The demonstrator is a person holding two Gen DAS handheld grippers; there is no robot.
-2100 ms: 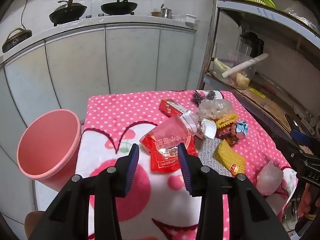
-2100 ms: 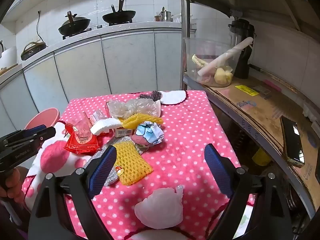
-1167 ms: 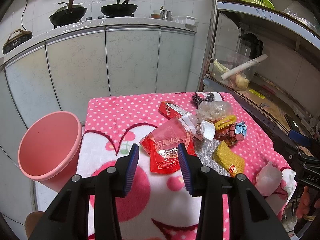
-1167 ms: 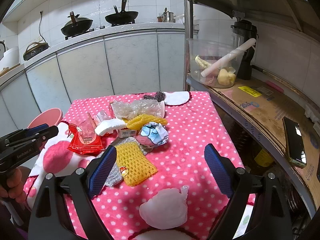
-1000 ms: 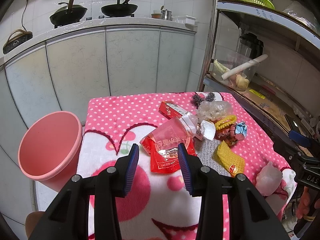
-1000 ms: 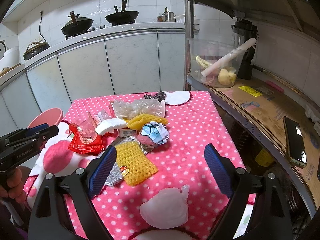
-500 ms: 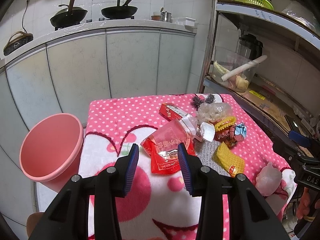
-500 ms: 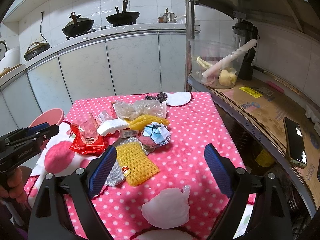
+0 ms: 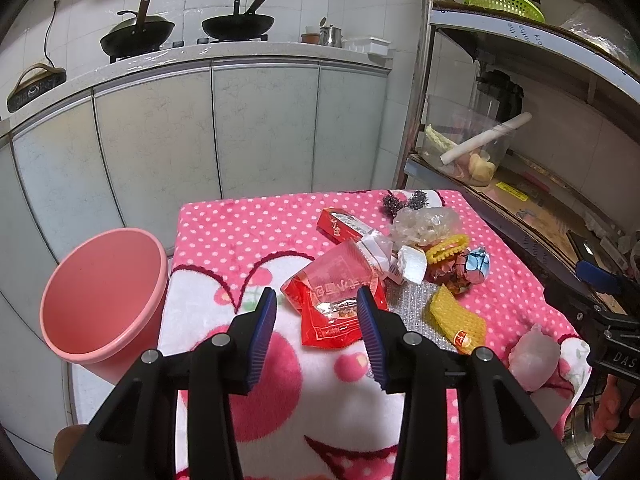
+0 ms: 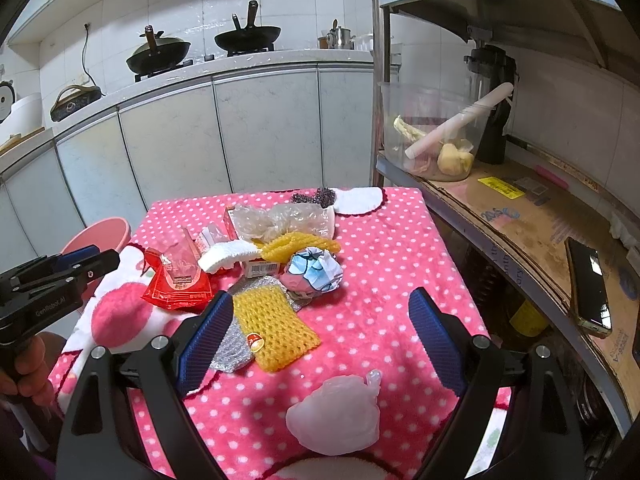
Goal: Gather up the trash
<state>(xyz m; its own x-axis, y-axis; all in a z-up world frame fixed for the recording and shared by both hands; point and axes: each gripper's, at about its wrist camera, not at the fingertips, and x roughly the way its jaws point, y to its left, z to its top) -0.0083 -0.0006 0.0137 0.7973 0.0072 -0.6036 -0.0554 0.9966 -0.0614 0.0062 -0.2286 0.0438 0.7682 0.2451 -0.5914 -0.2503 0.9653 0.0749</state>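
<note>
Trash lies on a pink polka-dot cloth (image 9: 240, 232): a red snack packet (image 9: 332, 304) (image 10: 176, 280), a yellow foam net (image 9: 456, 320) (image 10: 276, 328), a crumpled foil wrapper (image 10: 312, 272), a clear plastic bag (image 10: 284, 216), a red carton (image 9: 340, 226) and a whitish crumpled bag (image 10: 336, 416). A pink bin (image 9: 100, 296) stands left of the table. My left gripper (image 9: 316, 336) is open and empty, just short of the red packet. My right gripper (image 10: 320, 344) is wide open and empty above the whitish bag.
Grey cabinets with woks (image 9: 236, 24) on the counter stand behind the table. A metal shelf rack (image 10: 520, 208) runs along the right with a clear container (image 10: 436, 136) and a phone (image 10: 588, 284). A silver bubble sheet (image 10: 232, 352) lies under the net.
Both grippers have drawn back and up very slightly; the table sits a little lower in view. Nothing was grasped or moved.
</note>
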